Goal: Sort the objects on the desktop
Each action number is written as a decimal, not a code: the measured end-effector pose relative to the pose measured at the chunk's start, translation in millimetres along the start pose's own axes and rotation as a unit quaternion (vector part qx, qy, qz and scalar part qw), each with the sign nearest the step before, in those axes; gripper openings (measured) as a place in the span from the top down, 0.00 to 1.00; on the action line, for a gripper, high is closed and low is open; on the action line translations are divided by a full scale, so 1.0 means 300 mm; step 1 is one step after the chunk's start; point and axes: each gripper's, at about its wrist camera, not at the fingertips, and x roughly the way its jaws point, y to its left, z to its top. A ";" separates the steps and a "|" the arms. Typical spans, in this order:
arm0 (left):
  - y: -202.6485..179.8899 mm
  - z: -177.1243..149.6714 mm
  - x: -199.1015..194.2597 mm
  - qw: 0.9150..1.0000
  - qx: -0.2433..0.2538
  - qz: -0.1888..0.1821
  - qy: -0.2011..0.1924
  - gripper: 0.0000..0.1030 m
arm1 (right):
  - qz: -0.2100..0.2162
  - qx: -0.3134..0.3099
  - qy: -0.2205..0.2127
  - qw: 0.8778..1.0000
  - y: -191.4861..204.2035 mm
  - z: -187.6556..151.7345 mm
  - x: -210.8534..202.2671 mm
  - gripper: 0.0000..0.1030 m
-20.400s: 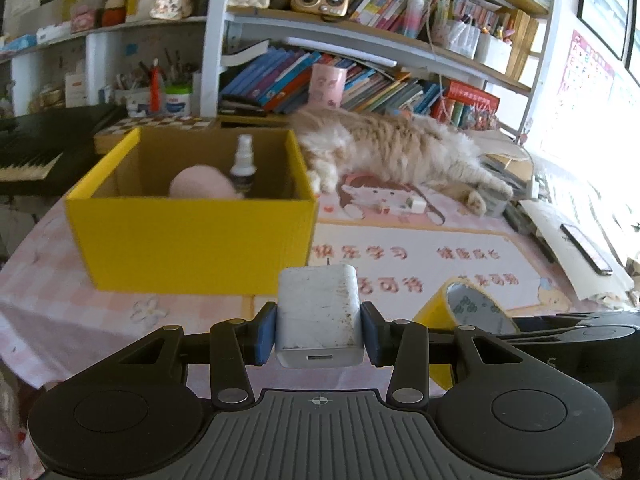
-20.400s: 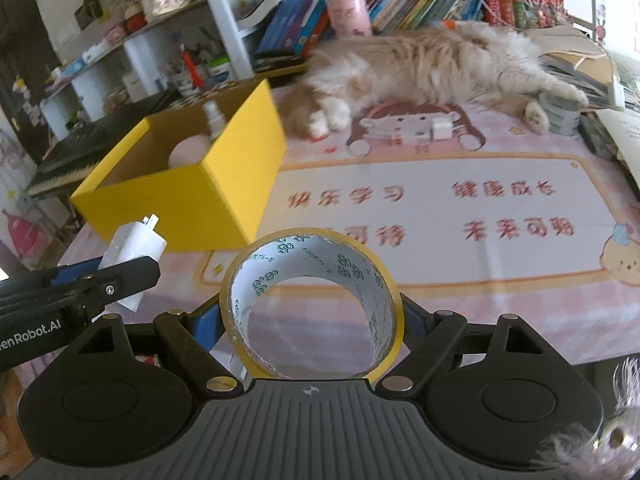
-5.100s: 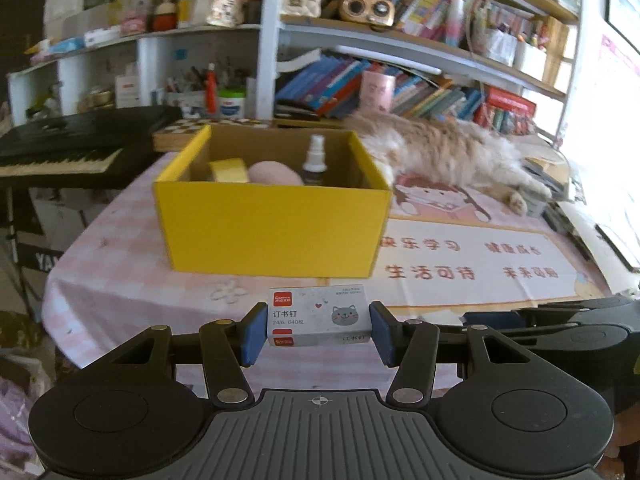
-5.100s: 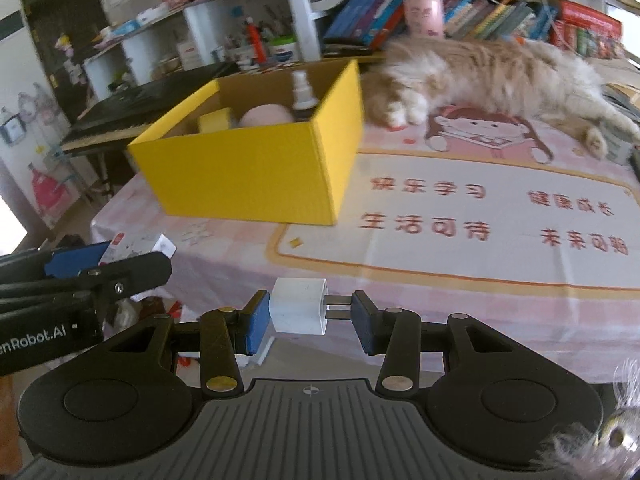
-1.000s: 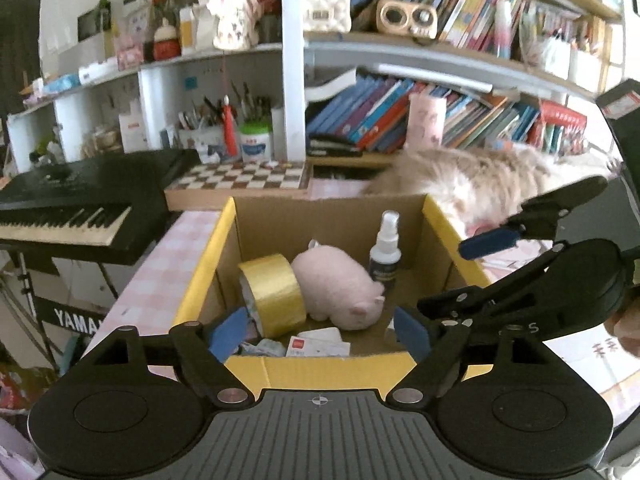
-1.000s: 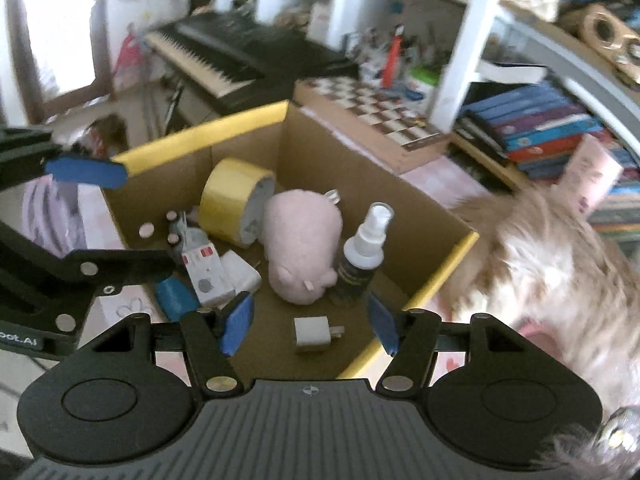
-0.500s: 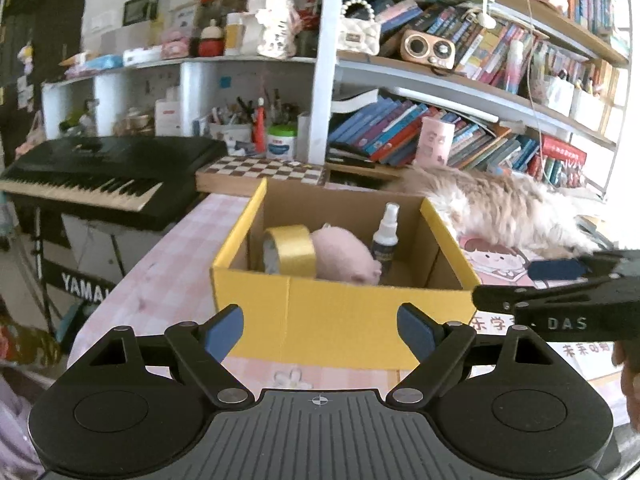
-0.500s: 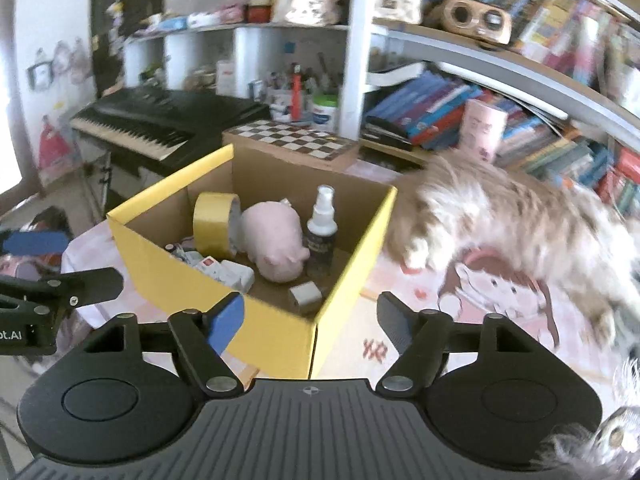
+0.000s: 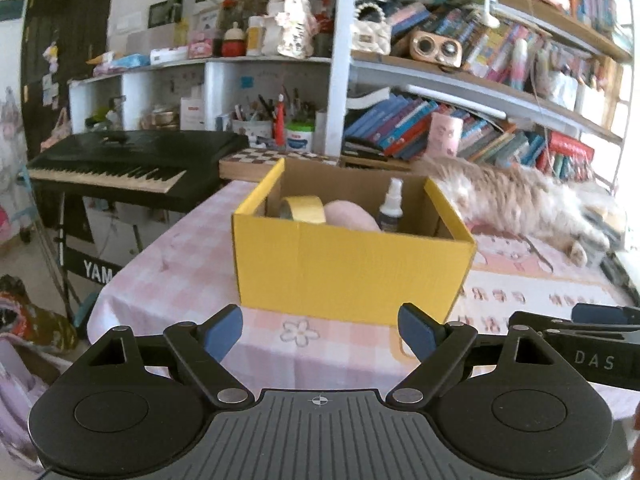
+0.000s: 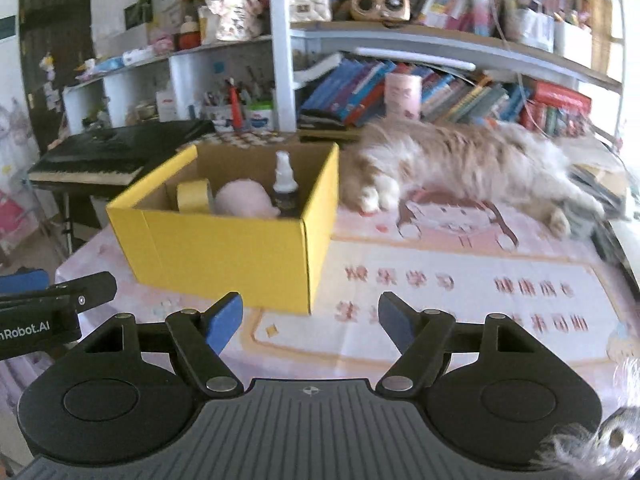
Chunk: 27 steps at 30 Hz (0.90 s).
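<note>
From my left wrist camera, the front wall of the open yellow cardboard box [image 9: 352, 276] hides the box floor and the lower parts of the yellow tape roll [image 9: 302, 209], the soft pink plush toy [image 9: 350, 216] and the small white-capped spray bottle [image 9: 390, 206]. Any smaller items on the floor of the box are out of my sight in both views. The long-haired cream and ginger cat [image 10: 472, 160] is blurred in the right wrist view, and I cannot make out its face. The red characters on the pink printed desk mat [image 10: 460, 292] are smeared and unreadable. The black electronic keyboard [image 9: 120, 160] shows only part of its stand lettering.
</note>
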 end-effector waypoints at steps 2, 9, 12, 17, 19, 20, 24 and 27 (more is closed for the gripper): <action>-0.020 -0.012 0.003 1.000 0.027 0.007 0.001 0.15 | -0.010 0.010 0.004 1.000 -0.007 -0.028 -0.016 0.26; -0.062 -0.033 -0.004 0.998 0.066 0.017 -0.004 0.06 | -0.052 0.043 0.017 0.998 -0.058 -0.073 -0.039 0.18; -0.077 -0.034 0.006 0.997 0.075 0.013 0.002 0.05 | -0.065 0.054 0.028 0.996 -0.083 -0.081 -0.034 0.17; -0.102 -0.039 0.010 0.997 0.080 0.000 0.010 0.01 | -0.069 0.051 0.041 0.995 -0.096 -0.098 -0.038 0.17; -0.111 -0.040 0.011 0.996 0.086 -0.002 0.011 0.01 | -0.068 0.054 0.044 0.995 -0.103 -0.103 -0.039 0.16; -0.112 -0.041 0.012 0.996 0.087 -0.002 0.012 0.01 | -0.067 0.057 0.046 0.995 -0.108 -0.104 -0.038 0.16; -0.114 -0.039 0.014 0.996 0.084 -0.001 0.014 0.00 | -0.066 0.061 0.048 0.995 -0.121 -0.101 -0.035 0.16; -0.114 -0.039 0.019 0.997 0.078 0.000 0.022 0.00 | -0.064 0.056 0.045 0.995 -0.122 -0.100 -0.038 0.16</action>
